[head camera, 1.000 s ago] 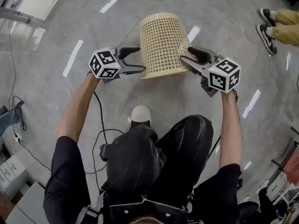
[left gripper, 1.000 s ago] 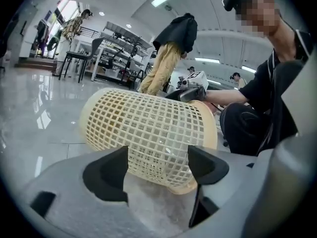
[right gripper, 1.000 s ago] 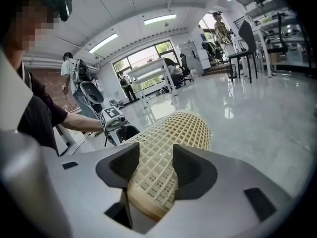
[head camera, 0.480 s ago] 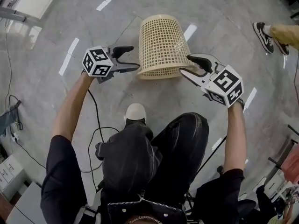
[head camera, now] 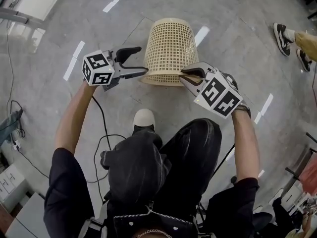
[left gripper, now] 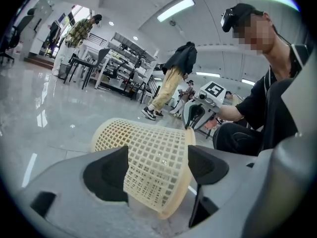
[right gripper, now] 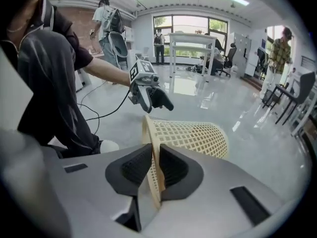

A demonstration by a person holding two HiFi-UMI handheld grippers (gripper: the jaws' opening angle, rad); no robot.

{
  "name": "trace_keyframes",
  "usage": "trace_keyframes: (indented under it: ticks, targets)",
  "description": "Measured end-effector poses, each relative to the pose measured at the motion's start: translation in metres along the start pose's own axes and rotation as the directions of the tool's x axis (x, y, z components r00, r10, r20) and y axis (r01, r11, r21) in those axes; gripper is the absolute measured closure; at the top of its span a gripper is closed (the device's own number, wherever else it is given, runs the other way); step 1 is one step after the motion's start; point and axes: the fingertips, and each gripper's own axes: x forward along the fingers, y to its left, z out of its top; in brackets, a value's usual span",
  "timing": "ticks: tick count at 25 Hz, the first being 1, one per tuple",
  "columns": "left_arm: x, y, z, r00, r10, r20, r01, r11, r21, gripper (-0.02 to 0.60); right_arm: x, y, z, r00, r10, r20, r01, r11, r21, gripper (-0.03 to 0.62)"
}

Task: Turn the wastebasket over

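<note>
The cream lattice wastebasket (head camera: 171, 48) lies tipped on the grey floor, its wide open rim toward me. My right gripper (head camera: 184, 74) has its jaws closing on the right side of that rim, and the right gripper view shows the pads pinching the rim wall (right gripper: 152, 157). My left gripper (head camera: 142, 59) hangs open just left of the rim, apart from it. In the left gripper view the wastebasket (left gripper: 148, 157) shows beyond the spread jaws, with the right gripper (left gripper: 198, 110) at its far side.
My white shoe (head camera: 143, 119) and a black cable (head camera: 101, 148) are on the floor below the basket. Another person's shoes (head camera: 285, 38) stand at the right. Boxes sit at the lower left, and tables and chairs (right gripper: 190, 46) stand farther off.
My right gripper has swung left, rolled over and gone from wide open to pinching the basket's rim. The left gripper has drifted left and a little up, still open.
</note>
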Motion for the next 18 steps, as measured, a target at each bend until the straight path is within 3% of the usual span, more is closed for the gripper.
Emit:
trace_keyframes:
  ticks: [3, 6, 10, 13, 15, 17, 18]
  targets:
    - [-0.004, -0.012, 0.014, 1.0, -0.01, 0.009, 0.009, 0.999, 0.039, 0.199, 0.007, 0.014, 0.012, 0.997, 0.069, 0.016, -0.07, 0.997, 0.04, 0.552]
    - [-0.004, -0.036, 0.024, 0.999, -0.046, -0.011, 0.047, 0.993, 0.111, 0.209, 0.011, 0.016, 0.021, 0.995, 0.085, 0.047, -0.087, 0.995, 0.042, 0.556]
    - [0.006, -0.068, 0.022, 0.994, -0.067, -0.083, 0.088, 0.957, 0.277, 0.356, 0.013, 0.018, 0.024, 0.992, 0.105, 0.066, -0.11, 0.992, 0.065, 0.556]
    - [0.013, -0.075, 0.01, 0.987, -0.003, -0.163, 0.076, 0.891, 0.447, 0.394, 0.014, 0.019, 0.027, 0.991, 0.111, 0.073, -0.116, 0.99, 0.075, 0.556]
    - [0.017, -0.071, 0.0, 0.974, 0.096, -0.208, 0.043, 0.817, 0.576, 0.516, 0.015, 0.017, 0.03, 0.99, 0.116, 0.082, -0.122, 0.989, 0.08, 0.556]
    - [0.02, -0.067, -0.005, 0.964, 0.159, -0.214, 0.023, 0.751, 0.66, 0.531, 0.014, 0.016, 0.031, 0.988, 0.12, 0.093, -0.129, 0.988, 0.086, 0.556]
    - [0.02, -0.067, -0.006, 0.963, 0.17, -0.208, 0.019, 0.731, 0.682, 0.532, 0.014, 0.015, 0.031, 0.987, 0.122, 0.102, -0.131, 0.987, 0.089, 0.556]
